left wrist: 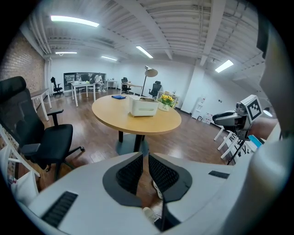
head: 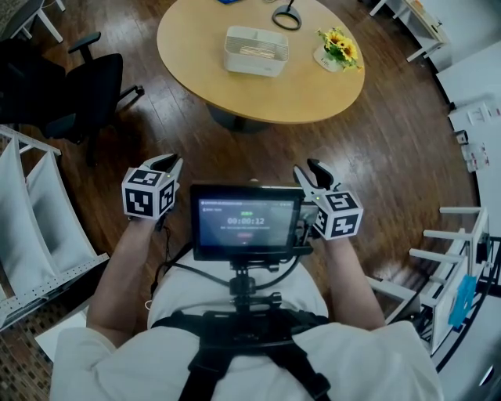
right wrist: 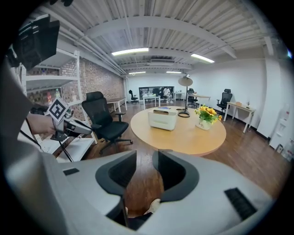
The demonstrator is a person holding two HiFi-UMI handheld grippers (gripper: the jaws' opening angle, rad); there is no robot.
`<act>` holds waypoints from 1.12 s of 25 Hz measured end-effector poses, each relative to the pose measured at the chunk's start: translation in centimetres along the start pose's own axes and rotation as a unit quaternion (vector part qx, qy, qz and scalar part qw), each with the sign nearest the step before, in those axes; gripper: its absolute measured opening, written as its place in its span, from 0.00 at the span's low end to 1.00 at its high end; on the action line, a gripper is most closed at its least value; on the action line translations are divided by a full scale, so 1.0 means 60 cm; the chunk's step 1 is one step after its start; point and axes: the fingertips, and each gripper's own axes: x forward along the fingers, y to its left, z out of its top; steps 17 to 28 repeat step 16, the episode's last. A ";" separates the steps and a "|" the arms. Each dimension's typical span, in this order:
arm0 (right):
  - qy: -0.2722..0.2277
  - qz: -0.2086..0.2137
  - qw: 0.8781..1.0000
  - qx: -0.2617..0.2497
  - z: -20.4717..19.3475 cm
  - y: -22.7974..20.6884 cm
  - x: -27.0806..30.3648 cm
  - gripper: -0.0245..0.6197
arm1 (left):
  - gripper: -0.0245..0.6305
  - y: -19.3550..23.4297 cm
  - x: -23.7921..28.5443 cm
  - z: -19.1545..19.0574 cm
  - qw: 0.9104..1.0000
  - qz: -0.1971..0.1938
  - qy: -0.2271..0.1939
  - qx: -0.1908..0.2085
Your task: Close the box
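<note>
The white box (head: 256,51) stands on the round wooden table (head: 235,94), and I see into its top from above. It also shows in the left gripper view as the box (left wrist: 143,106) and in the right gripper view as the box (right wrist: 162,118). Both grippers are held low near the person's waist, well short of the table. My left gripper (head: 168,160) (left wrist: 144,158) has only a narrow gap between its jaws, with nothing in it. My right gripper (head: 309,171) (right wrist: 144,158) stands wider open and is also empty.
A pot of yellow flowers (head: 338,48) and a lamp base (head: 287,17) share the table with the box. A black office chair (head: 86,94) stands to the left of it. White shelving (head: 31,227) flanks the left, white racks (head: 454,251) the right. A monitor (head: 245,222) hangs at the person's chest.
</note>
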 end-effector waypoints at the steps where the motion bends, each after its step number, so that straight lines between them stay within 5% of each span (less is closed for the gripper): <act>1: 0.001 0.001 1.000 0.000 -0.001 0.001 0.000 0.28 | 0.10 0.000 0.000 -0.001 1.000 0.000 0.001 -0.001; 28: 0.008 -0.001 1.000 -0.008 -0.006 -0.002 0.002 0.28 | 0.10 -0.017 0.005 -0.009 1.000 -0.007 0.007 0.003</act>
